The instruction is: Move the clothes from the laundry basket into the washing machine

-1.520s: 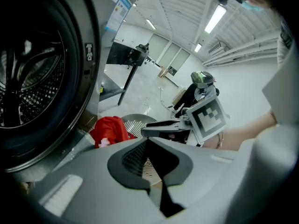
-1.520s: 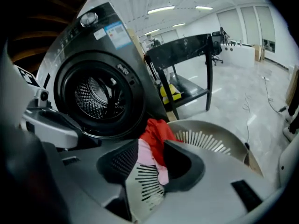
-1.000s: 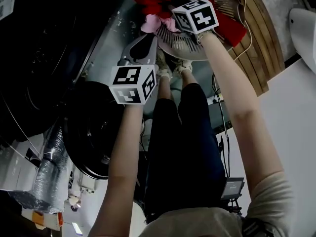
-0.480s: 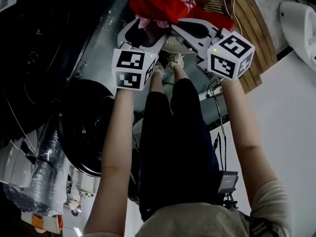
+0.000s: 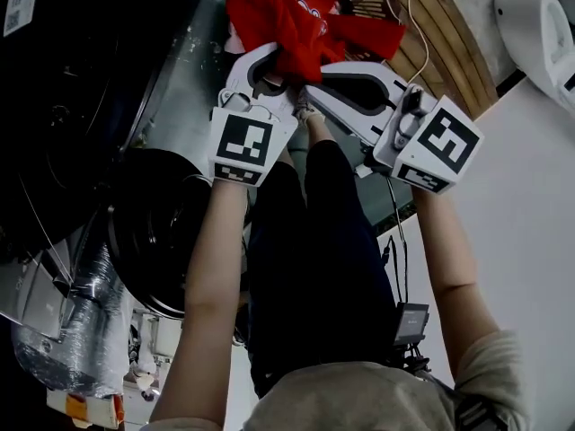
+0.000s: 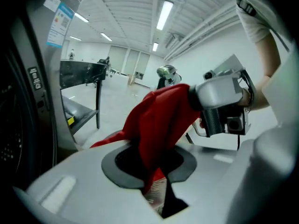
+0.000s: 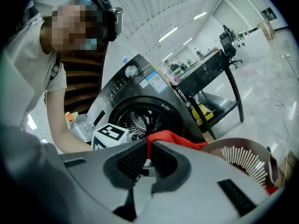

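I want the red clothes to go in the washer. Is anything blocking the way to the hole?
Nothing visible blocks it. The washing machine's door is swung open, and the drum shows right behind the red garment. Only the left gripper, whose jaws have just been closing on the garment, is near the opening.

The red garment (image 5: 287, 16) hangs bunched above the laundry basket (image 7: 243, 160) (a brown, slatted one), with a white print showing on one fold. My right gripper (image 7: 148, 158) pinches one edge. My left gripper (image 6: 150, 164), its jaws just closed in, clamps another fold. The dark washing machine (image 7: 135, 97) stands with its door open and its steel drum showing.
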`<state>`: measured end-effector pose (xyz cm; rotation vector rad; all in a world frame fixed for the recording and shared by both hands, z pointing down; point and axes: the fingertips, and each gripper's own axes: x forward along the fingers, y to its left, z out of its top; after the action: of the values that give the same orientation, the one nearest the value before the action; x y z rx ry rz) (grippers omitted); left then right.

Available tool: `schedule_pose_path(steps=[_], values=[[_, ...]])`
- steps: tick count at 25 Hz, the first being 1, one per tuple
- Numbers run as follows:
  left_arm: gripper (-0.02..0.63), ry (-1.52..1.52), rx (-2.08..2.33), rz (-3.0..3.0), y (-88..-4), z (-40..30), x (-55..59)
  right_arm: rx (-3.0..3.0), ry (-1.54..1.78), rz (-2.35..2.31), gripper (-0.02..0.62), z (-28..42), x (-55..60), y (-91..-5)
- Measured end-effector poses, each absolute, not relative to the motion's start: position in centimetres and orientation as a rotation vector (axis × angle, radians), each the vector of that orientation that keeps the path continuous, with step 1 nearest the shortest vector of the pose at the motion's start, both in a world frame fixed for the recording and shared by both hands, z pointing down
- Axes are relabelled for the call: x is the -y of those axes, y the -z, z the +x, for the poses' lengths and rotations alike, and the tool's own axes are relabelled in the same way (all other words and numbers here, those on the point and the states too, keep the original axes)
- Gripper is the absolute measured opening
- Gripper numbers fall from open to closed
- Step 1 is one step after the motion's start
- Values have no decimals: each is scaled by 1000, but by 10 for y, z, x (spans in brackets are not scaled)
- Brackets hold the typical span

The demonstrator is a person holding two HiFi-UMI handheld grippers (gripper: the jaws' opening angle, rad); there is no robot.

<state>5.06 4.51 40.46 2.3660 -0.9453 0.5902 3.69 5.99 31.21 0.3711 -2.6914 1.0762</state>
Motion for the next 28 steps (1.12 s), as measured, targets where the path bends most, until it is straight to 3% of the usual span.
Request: schedule_pose_path(steps=[4, 6, 9, 13, 23, 24, 25, 26, 28], values=[[78, -697, 1069, 2251, -404, 16, -60, 2649, -1084, 340, 29, 37, -75, -330], [78, -757, 1141, 2183, -404, -11, -68, 2605, -1114, 357, 83, 37, -79, -347], [77, -791, 1249, 2045, -407, -57, -76, 2498, -1071, 470, 93, 46, -75, -390], [78, -820, 1323, 1957, -411, -95, -80, 2301, -971, 520, 199, 63, -67, -467], [78, -823, 1380, 1885, -427, -133, -83, 1805, -607, 275, 244, 115, -54, -618], [78, -821, 1379, 1889, -427, -132, -84, 1766, -600, 245, 234, 121, -57, -624], [78, -814, 1375, 1894, -427, -131, -85, 1741, -598, 225, 158, 125, -59, -626], [78, -800, 1367, 1899, -427, -128, -86, 1741, -603, 221, 22, 126, -59, -624], [78, -753, 1328, 1914, -428, -118, -88, 1809, -657, 240, 21, 117, -56, -606]])
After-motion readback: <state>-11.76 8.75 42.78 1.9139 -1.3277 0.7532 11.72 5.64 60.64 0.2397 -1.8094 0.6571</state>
